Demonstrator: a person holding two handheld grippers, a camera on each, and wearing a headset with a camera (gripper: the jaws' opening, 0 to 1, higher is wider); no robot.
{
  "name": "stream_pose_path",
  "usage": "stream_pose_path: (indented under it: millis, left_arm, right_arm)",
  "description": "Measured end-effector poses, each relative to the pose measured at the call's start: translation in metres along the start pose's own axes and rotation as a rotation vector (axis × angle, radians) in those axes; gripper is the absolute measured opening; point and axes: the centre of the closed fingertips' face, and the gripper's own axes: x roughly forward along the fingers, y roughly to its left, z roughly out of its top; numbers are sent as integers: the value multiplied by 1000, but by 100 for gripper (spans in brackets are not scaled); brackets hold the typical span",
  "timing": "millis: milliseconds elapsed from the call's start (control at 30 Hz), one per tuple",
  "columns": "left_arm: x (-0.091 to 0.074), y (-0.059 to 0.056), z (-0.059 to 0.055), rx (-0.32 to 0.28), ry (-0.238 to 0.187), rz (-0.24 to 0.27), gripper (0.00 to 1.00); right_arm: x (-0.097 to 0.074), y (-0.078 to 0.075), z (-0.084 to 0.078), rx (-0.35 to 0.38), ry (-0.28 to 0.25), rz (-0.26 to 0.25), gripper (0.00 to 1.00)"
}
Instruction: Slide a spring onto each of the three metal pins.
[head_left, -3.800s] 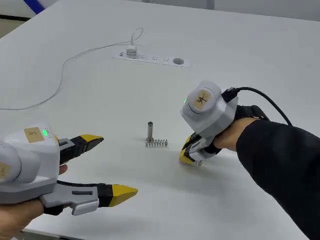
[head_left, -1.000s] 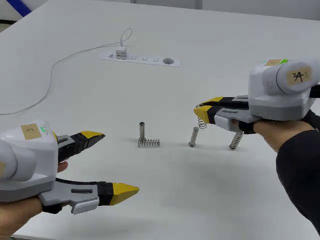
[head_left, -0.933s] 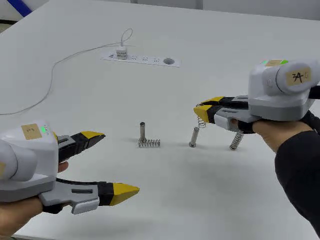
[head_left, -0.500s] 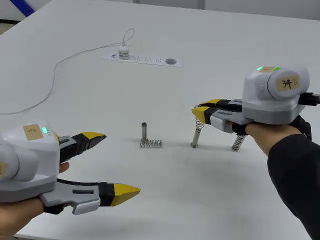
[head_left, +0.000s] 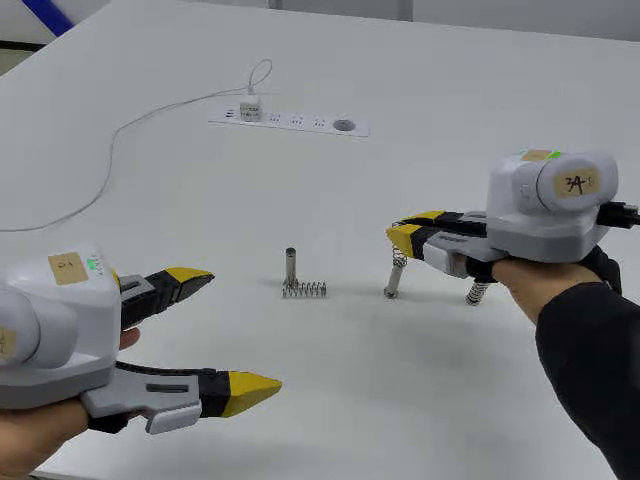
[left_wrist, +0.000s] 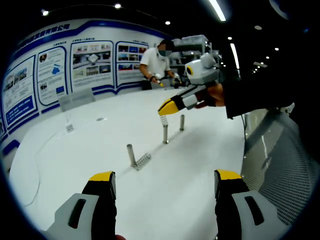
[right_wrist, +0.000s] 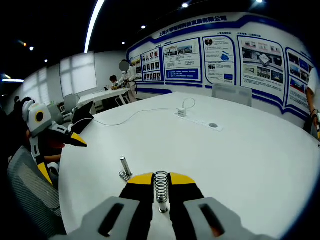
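Head view: centre right, my right gripper (head_left: 405, 238) has its jaws clamped on a spring (head_left: 399, 259) over a pin (head_left: 391, 287); lower left, the left gripper (head_left: 236, 330) has jaws apart. Right gripper view, bottom centre: the spring (right_wrist: 161, 186) looks light and squashy, so I'd pinch its upper coils gently.

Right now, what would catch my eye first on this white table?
The right tool pinches a spring upright over a metal pin, right of centre. Beside them, a bare pin stands with a loose spring lying at its foot, and the left tool gapes open at bottom left.
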Motion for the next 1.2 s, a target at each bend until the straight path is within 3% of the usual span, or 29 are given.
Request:
stream_pose_path:
  millis: [533, 1200]
  left_arm:
    - [0, 0, 1, 3, -1, 0, 82]
    - [-1, 1, 0, -5, -1, 5, 82]
  right_arm:
    - [-1, -1, -16, -12, 30, -3, 12]
    - [11, -3, -47, -30, 140, -24, 12]
